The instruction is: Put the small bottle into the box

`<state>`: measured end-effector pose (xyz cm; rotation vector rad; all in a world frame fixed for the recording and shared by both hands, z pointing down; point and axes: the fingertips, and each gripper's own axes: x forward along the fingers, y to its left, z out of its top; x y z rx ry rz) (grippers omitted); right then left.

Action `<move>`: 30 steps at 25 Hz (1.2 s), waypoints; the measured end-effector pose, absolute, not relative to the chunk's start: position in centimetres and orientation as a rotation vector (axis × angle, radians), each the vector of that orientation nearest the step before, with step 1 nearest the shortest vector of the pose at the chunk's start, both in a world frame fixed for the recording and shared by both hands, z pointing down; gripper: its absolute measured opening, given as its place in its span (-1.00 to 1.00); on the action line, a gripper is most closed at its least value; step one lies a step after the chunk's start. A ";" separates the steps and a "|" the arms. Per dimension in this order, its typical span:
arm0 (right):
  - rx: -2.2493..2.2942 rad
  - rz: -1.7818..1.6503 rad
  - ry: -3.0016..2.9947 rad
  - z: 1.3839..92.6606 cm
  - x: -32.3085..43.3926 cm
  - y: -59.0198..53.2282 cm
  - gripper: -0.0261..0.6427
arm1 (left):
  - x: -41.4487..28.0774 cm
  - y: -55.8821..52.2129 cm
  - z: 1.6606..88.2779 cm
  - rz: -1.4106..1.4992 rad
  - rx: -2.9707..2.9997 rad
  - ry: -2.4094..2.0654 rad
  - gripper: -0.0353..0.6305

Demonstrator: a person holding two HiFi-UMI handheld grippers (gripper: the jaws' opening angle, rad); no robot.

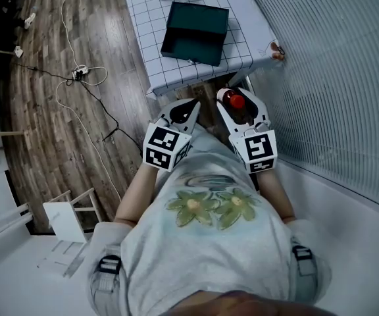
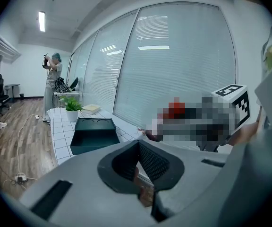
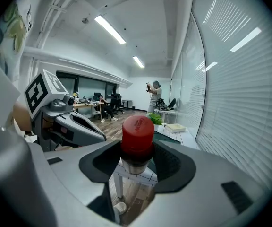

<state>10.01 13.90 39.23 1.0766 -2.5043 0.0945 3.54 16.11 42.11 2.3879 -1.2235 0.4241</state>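
Head view, largest item first: what was recorded? (Inspector)

The tabletop [image 1: 242,41], covered in a checked cloth, lay ahead of the person. The box [image 1: 196,31], dark green and open at the top, sat on it. Both grippers were held close to the body, short of the tabletop's near edge and well apart from the box. (Operator)

State of the jaws? (Inspector)

The left gripper [image 2: 138,150] had its jaws pressed together with nothing between them. The right gripper [image 1: 239,104] had its jaws pinching the small bottle [image 3: 137,134] just under its red cap, and the bottle stood upright. (Operator)

Step in hand? (Inspector)

Judged as transport: the grasp was complete, but the small bottle was not yet in the box. (Operator)

Requirement for the next move? (Inspector)

Probably a forward reach with the right gripper over the tabletop edge, with the small bottle kept upright. It would then be centred above the box opening and lowered inside, and only after that would the jaws spread. The left gripper appeared to have no part in this. (Operator)
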 end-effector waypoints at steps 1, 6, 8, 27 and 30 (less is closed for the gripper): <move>1.077 0.098 -2.505 39.2 9.9 13.4 -0.28 | 3.4 15.7 42.1 0.429 2.390 -1.220 -0.87; 1.100 0.113 -2.507 39.2 9.4 10.9 -0.28 | 2.3 13.3 42.1 0.455 2.391 -1.225 -0.87; 1.104 0.130 -2.506 39.4 9.2 10.2 -0.28 | 2.0 12.4 41.9 0.455 2.396 -1.225 -0.87; 1.100 0.142 -2.471 41.1 6.8 3.5 -0.28 | -0.9 6.4 43.8 0.449 2.360 -1.216 -0.87; 1.089 0.147 -2.464 41.4 6.3 2.7 -0.28 | -1.5 5.7 44.2 0.450 2.350 -1.213 -0.87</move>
